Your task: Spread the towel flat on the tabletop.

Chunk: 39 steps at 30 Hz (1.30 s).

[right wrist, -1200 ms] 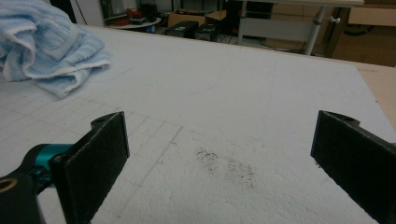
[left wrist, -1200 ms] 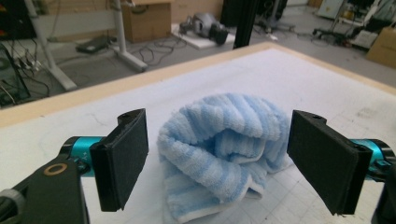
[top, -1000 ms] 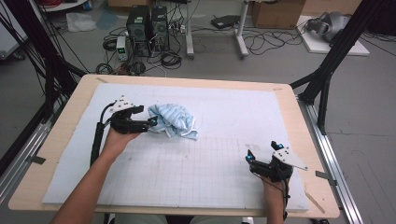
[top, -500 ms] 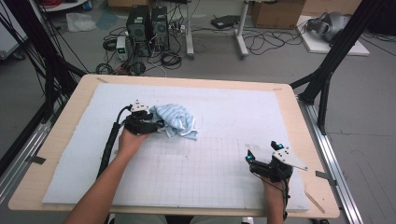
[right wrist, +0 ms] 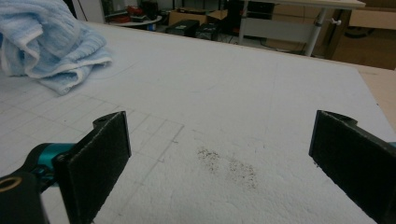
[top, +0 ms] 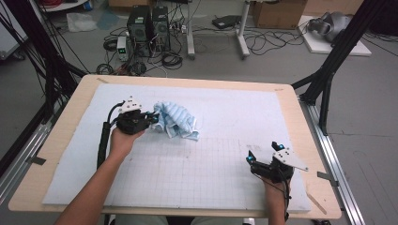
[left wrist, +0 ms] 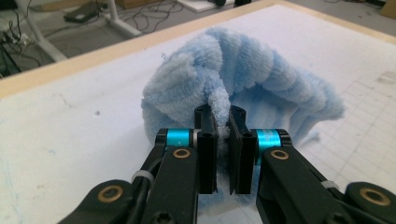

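A crumpled light blue towel (top: pixel 177 120) lies on the white mat (top: pixel 234 117), left of centre. My left gripper (top: pixel 151 116) sits at the towel's left edge; its jaws have just been closing and now pinch a fold of the towel (left wrist: pixel 219 100) between the pads. My left gripper (left wrist: pixel 223 135) is shut on that fold in the left gripper view. My right gripper (top: pixel 264 153) rests near the front right of the mat, jaws wide apart with nothing between them. In the right gripper view my right gripper (right wrist: pixel 219 158) faces bare mat, with the towel (right wrist: pixel 44 42) far off at upper left.
The mat covers a wooden table (top: pixel 70 117) with a printed grid on its nearer half. A dark smudge (right wrist: pixel 229 165) marks the mat ahead of the right gripper. Beyond the far edge are computer towers (top: pixel 148 23), cables and black frame legs (top: pixel 328 70).
My left gripper has moved right to the towel's edge and its jaws have closed on a fold of it. The right hand has stayed still.
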{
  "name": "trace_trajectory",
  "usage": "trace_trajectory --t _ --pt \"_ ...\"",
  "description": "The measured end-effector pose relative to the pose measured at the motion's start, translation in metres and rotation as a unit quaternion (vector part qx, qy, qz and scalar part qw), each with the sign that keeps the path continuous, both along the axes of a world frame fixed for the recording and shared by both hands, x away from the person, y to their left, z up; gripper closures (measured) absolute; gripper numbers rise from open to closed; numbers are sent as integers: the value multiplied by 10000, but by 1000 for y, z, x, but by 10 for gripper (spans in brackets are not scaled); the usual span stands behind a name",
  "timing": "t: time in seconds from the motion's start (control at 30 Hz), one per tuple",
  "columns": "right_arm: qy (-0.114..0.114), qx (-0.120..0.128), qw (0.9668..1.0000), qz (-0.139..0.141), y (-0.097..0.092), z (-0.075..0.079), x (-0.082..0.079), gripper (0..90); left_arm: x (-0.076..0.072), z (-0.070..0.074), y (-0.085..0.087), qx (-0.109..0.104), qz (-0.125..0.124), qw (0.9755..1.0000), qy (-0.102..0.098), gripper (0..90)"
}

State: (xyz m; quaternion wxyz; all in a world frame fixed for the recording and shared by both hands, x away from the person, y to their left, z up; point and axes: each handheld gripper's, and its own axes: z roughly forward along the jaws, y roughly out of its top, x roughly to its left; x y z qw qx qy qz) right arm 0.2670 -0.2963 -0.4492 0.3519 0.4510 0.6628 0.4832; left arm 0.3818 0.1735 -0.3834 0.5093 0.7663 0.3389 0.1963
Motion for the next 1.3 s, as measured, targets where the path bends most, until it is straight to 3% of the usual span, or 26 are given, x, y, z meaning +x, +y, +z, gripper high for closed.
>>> trace_trajectory --t 0.37,0.47,0.67,0.77,0.87,0.9,0.93,0.97,1.07,1.1,1.17,1.2,1.23,1.3 --pt "75 24 10000 -12 2 1 0 52 -24 26 18 -264 -226 9990 -289 833" --pt "206 191 9995 157 7 3 2 52 -30 32 25 -336 -223 9985 -365 833" --pt "151 -142 9969 756 46 15 13 52 -33 33 35 -390 -169 9983 -389 832" --pt "172 -392 9912 1250 76 23 24 73 -33 30 37 -431 -121 9982 -410 832" --pt "213 -475 9851 1642 103 28 37 80 -32 30 39 -484 -83 9980 -400 832" --pt "244 -507 9831 1741 111 29 42 153 -32 30 39 -515 -63 9978 -410 831" --pt "284 -697 9772 1987 127 28 52 209 -32 30 39 -541 -37 9977 -411 831" --pt "284 -697 9772 1987 127 28 52 209 -31 30 39 -552 -21 9977 -403 831" --pt "594 -935 9715 2095 148 21 70 219 -29 29 40 -596 -10 9976 -361 831" --pt "748 -1014 9688 2132 155 17 78 252 -29 29 40 -607 -16 9975 -353 831" --pt "924 -1134 9668 2095 165 11 91 321 -28 29 40 -636 2 9974 -341 831" --pt "1081 -1180 9653 2064 171 7 100 398 -27 29 40 -645 -2 9974 -334 831" --pt "1081 -1180 9653 2064 171 7 100 398 -27 29 41 -666 12 9972 -330 831" --pt "1196 -1173 9649 2022 176 5 108 481 -26 29 41 -697 19 9971 -315 831"
